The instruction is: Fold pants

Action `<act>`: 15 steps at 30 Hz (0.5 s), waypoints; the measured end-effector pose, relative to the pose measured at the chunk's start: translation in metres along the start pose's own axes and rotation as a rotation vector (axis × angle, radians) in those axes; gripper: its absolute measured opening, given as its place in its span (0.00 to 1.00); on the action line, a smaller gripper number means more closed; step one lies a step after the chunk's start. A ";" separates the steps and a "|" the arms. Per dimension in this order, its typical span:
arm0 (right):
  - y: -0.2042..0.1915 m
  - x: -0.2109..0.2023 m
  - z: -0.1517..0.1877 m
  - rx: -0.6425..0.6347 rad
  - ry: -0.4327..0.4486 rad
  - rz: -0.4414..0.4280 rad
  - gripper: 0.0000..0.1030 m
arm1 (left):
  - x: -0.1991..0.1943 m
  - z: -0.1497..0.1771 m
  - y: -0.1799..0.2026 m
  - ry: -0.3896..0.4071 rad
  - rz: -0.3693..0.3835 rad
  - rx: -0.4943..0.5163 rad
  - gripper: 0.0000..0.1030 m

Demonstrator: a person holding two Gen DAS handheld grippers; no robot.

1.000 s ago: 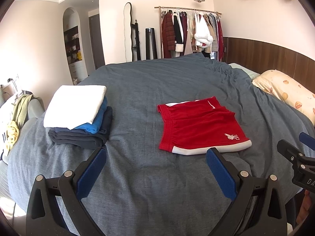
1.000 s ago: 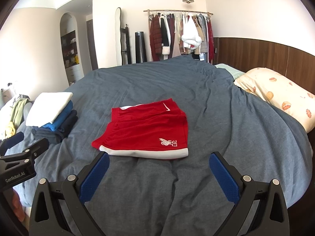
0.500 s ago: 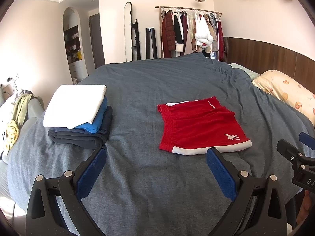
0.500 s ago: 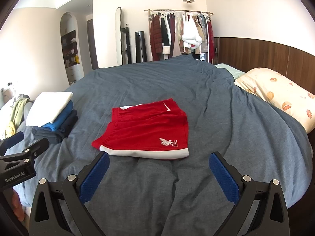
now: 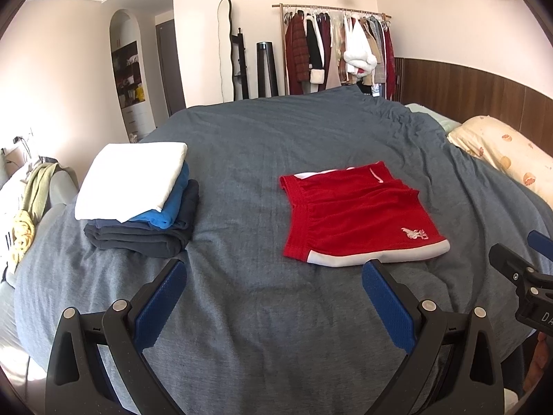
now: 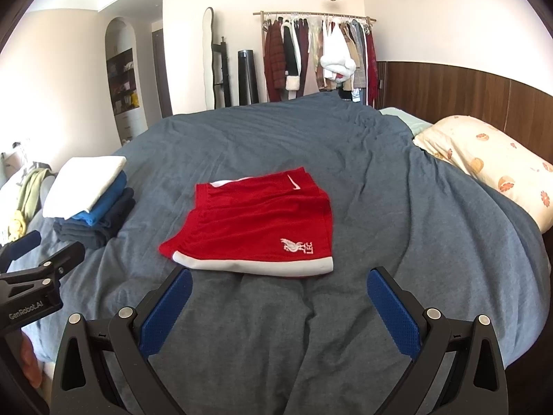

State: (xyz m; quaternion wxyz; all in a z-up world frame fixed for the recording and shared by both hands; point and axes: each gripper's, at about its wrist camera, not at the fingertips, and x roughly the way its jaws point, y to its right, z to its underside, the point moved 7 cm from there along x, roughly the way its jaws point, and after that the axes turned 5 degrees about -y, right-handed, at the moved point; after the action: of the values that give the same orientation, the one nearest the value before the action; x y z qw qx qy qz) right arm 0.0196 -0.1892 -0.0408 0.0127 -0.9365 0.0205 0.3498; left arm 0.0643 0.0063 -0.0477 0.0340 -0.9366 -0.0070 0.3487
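Note:
Red shorts (image 5: pixel 356 218) with a white hem and a white crest lie folded flat on the grey-blue bed cover (image 5: pixel 262 145). They also show in the right wrist view (image 6: pixel 255 224). My left gripper (image 5: pixel 273 269) is open and empty, hovering near the bed's front edge, short of the shorts and to their left. My right gripper (image 6: pixel 278 276) is open and empty, just short of the shorts' white hem. Each gripper shows at the edge of the other's view.
A stack of folded clothes (image 5: pixel 138 193), white on top, then blue and dark, sits on the bed's left side, also in the right wrist view (image 6: pixel 90 200). A patterned pillow (image 6: pixel 490 166) lies at the right. A clothes rack (image 5: pixel 335 52) stands behind the bed.

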 end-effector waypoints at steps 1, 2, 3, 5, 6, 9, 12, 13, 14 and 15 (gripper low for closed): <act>0.000 0.002 0.001 0.000 -0.004 -0.001 1.00 | 0.002 0.001 0.000 -0.002 -0.008 0.005 1.00; 0.001 0.005 0.003 0.000 -0.009 0.001 1.00 | 0.004 0.002 0.000 -0.003 -0.016 0.009 1.00; 0.002 0.007 0.003 -0.001 -0.012 0.002 1.00 | 0.007 0.003 0.000 -0.005 -0.025 0.014 1.00; 0.003 0.013 0.005 -0.006 -0.019 0.007 1.00 | 0.013 0.004 0.000 -0.011 -0.040 0.023 1.00; 0.003 0.016 0.006 -0.009 -0.026 0.012 1.00 | 0.016 0.006 -0.001 -0.016 -0.042 0.024 1.00; 0.005 0.027 0.011 -0.013 -0.047 0.020 1.00 | 0.028 0.010 -0.002 -0.043 -0.032 0.013 1.00; 0.007 0.037 0.014 -0.007 -0.069 0.025 1.00 | 0.042 0.015 -0.003 -0.076 -0.012 -0.004 1.00; 0.008 0.041 0.015 -0.003 -0.073 0.028 1.00 | 0.047 0.017 -0.003 -0.085 -0.006 -0.012 1.00; 0.009 0.044 0.016 0.002 -0.077 0.030 1.00 | 0.051 0.017 -0.003 -0.090 -0.003 -0.018 1.00; 0.012 0.050 0.017 0.012 -0.084 0.034 1.00 | 0.056 0.018 -0.004 -0.094 -0.002 -0.025 1.00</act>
State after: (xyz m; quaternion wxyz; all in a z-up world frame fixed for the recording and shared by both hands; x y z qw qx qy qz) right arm 0.0455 -0.2017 -0.0861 0.0130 -0.9204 0.0380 0.3889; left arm 0.0946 0.0131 -0.0976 0.0222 -0.9195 -0.0138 0.3923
